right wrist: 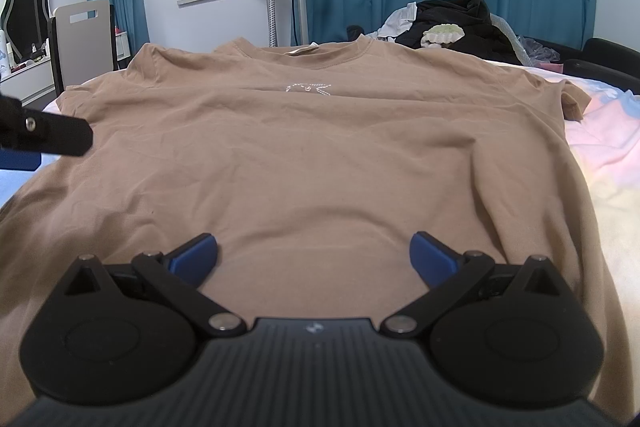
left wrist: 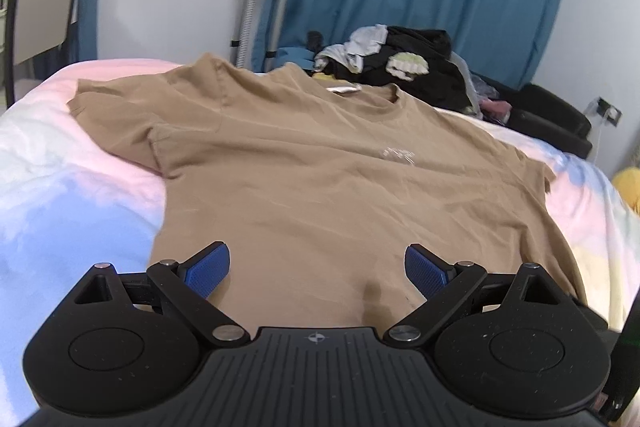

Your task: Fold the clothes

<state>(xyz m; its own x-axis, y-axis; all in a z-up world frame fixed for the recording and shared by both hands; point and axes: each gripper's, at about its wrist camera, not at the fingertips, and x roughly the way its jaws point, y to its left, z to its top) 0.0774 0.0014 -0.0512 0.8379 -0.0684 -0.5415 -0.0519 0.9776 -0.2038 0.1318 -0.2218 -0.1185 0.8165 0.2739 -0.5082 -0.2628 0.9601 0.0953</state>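
Left gripper [left wrist: 317,269] & right gripper [right wrist: 313,257] both spread wide, holding nothing, above the near hem. Tan t-shirt [right wrist: 320,147] lies flat, front up, on the bed [right wrist: 624,155]; long axis runs near-to-far, collar at the far edge. Pile of dark clothes [right wrist: 456,23] at bed's far right corner.

One T-shirt [right wrist: 320,147]; two grippers [left wrist: 318,271]

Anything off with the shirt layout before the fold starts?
Mostly fine: the tan short-sleeved T-shirt lies flat, front up, on the pastel bedspread. One oddity: its sleeve on the right of the right wrist view is curled over at the cuff. Left gripper and right gripper are both open, holding nothing.
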